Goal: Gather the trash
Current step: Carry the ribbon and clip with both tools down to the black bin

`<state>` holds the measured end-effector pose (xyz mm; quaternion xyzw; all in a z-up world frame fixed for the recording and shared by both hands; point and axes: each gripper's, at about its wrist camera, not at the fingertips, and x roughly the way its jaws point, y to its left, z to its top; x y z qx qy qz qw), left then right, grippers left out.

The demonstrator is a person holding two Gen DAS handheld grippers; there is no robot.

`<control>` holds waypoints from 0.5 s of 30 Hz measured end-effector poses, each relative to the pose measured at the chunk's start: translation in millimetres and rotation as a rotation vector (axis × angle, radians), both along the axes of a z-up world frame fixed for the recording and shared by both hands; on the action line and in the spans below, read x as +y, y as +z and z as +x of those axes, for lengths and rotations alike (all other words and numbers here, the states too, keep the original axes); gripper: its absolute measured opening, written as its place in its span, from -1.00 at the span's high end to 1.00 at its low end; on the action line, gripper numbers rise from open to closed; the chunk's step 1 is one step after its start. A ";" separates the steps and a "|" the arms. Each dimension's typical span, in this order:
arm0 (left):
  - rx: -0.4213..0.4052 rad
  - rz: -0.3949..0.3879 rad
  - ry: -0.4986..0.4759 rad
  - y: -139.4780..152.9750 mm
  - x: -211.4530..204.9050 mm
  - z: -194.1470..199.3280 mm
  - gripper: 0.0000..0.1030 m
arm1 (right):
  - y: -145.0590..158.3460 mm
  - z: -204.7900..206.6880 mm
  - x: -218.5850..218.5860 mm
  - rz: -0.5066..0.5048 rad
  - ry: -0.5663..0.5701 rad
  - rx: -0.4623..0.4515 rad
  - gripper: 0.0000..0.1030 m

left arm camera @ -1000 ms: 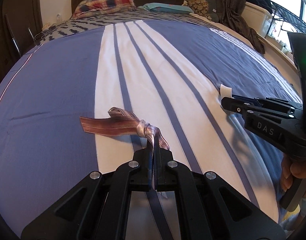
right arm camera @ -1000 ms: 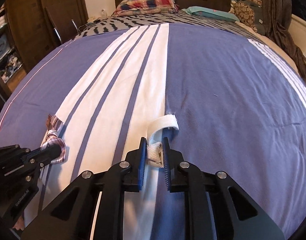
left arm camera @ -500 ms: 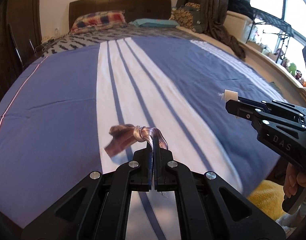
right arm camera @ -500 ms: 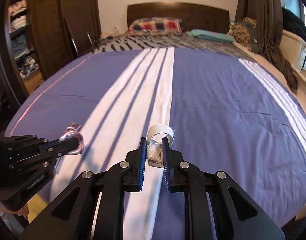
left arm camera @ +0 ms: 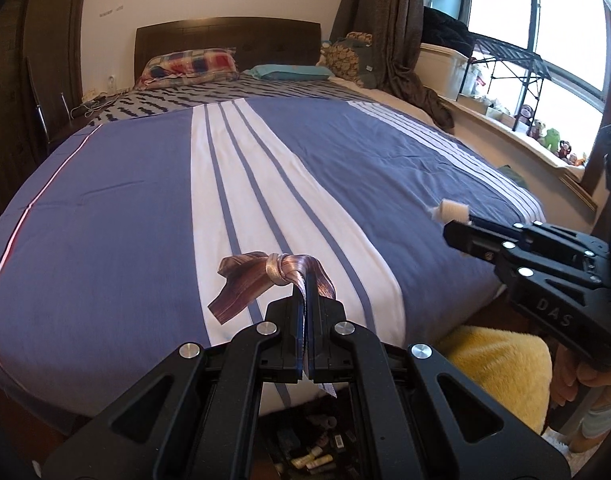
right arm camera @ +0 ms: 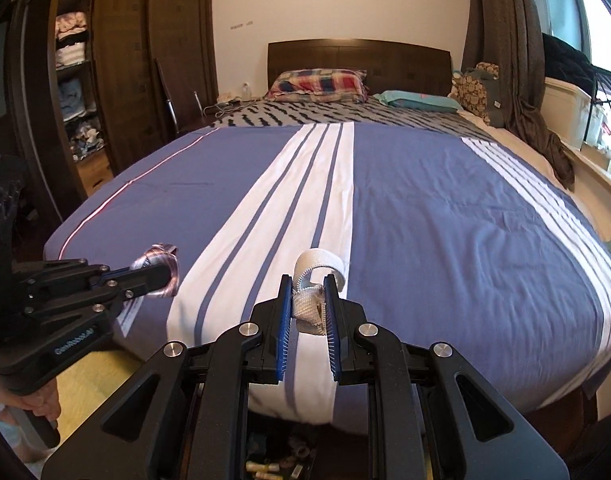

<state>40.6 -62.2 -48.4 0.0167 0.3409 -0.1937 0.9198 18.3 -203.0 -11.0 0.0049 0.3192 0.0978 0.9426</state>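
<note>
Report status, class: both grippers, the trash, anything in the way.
Left gripper shut on knotted ribbon. Right gripper shut on white strap. Both scraps held above the bed. Nothing in the way.

Both scraps lifted clear off the bed [left arm camera: 105,220].

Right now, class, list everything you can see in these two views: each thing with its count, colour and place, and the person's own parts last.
ribbon: 1, shiny brown-pink, knotted, held in left gripper
strap: 1, white, looped, held in right gripper
bed: 1, blue cover with white stripes, centre
headboard: 1, dark wood, far end
pillows: 2, plaid and teal, by headboard
curtain: 1, brown, right of bed
wardrobe: 1, dark wood, left of bed
cushion: 1, yellow, fluffy, below bed's near right corner
left gripper: 1, black, shut on ribbon
right gripper: 1, black, blue pads, shut on strap
hands: 2, on the gripper handles, left, right
</note>
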 end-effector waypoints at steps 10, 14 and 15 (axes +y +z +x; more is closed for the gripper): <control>0.066 0.014 -0.030 -47.4 -1.8 -47.0 1.00 | -56.4 -36.3 13.9 -0.013 0.045 0.124 0.67; 0.131 0.018 -0.023 -75.4 0.9 -53.9 1.00 | -82.2 -43.1 19.8 -0.014 0.063 0.192 0.67; 0.152 0.019 -0.021 -84.2 1.8 -55.1 1.00 | -87.6 -44.7 20.9 -0.016 0.066 0.204 0.67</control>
